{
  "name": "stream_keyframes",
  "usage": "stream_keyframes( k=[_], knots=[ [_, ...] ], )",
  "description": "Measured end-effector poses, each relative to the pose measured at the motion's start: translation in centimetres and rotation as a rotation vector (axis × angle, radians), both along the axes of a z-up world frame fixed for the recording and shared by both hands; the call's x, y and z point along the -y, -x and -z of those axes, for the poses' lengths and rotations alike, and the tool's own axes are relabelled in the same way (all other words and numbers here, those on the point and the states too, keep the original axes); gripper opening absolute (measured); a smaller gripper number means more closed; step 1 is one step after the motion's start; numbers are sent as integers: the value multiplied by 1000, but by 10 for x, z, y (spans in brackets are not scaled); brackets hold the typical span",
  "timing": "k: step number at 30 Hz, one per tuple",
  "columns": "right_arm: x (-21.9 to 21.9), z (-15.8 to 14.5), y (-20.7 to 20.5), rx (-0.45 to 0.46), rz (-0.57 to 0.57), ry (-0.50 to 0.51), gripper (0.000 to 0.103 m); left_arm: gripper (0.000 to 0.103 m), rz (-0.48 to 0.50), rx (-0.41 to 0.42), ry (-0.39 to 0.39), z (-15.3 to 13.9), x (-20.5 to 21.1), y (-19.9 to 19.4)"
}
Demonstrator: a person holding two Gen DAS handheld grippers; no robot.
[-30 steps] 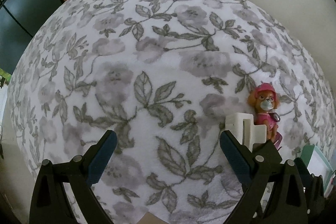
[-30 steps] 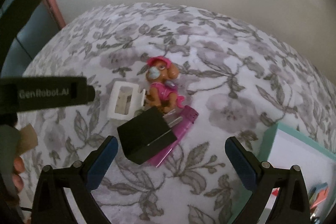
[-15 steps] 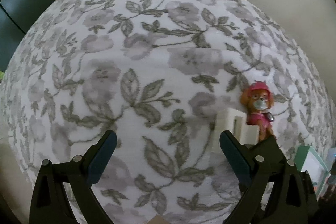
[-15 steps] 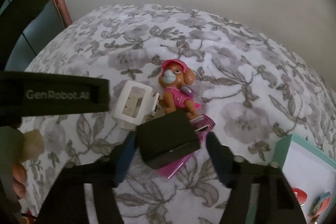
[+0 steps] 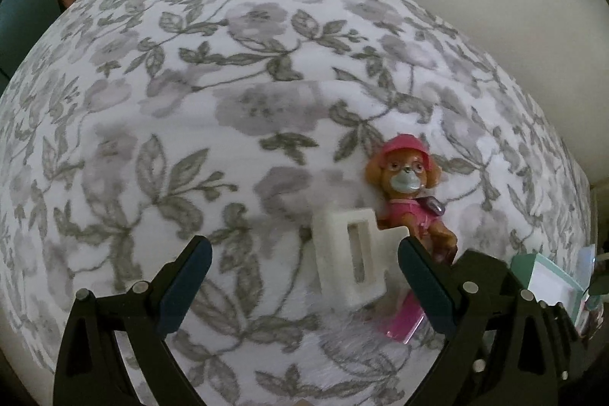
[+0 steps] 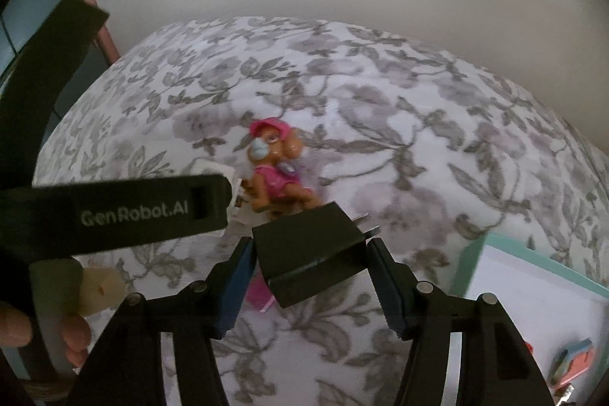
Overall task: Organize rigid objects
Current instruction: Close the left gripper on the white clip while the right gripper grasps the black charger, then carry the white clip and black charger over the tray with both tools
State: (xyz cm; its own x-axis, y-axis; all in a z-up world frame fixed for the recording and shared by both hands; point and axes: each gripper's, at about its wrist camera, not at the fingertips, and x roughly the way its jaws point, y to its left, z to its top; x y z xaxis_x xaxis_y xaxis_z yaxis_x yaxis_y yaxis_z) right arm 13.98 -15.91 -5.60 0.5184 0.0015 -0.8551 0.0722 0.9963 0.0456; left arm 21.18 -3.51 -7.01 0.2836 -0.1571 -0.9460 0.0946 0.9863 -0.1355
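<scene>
Clamping my right gripper on the black plug block, I have both blue pads pressed against its 2 opposite sides, the fingers drawn in to the width of the block. Its metal prongs stick out past my right pad, pointing toward the teal tray. Below the block a pink flat piece shows on the floral blanket; whether the block is touching it I cannot tell.

My left gripper is spread wide and grasps nothing, its 2 pads well apart over the blanket. A white clip lies between them, close to my right-side pad, though contact is unclear. Just behind it lies the dog figure in a pink cap, on its back, touching the clip's edge. The pink piece peeks out beside that same pad.

In the right wrist view the dog figure lies just beyond the block.
</scene>
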Motion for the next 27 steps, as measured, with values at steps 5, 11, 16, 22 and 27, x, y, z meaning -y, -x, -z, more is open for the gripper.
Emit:
stream_keyframes(
  k=[5,11,16,22,27],
  knots=[
    [12,1,1,-10,24,-18,58,98,14,-6,26,4,10,-1],
    [14,0,4,-7,26,-31,58,82,38,-19,81,6,19,0],
    [18,-2,5,-8,37,-26,58,54,42,-7,90,0,22,2],
    [22,-5,7,-6,55,-30,58,54,25,-7,102,-2,19,1],
    [29,-21,13,17,66,-42,58,53,20,14,135,-21,12,7]
  ],
)
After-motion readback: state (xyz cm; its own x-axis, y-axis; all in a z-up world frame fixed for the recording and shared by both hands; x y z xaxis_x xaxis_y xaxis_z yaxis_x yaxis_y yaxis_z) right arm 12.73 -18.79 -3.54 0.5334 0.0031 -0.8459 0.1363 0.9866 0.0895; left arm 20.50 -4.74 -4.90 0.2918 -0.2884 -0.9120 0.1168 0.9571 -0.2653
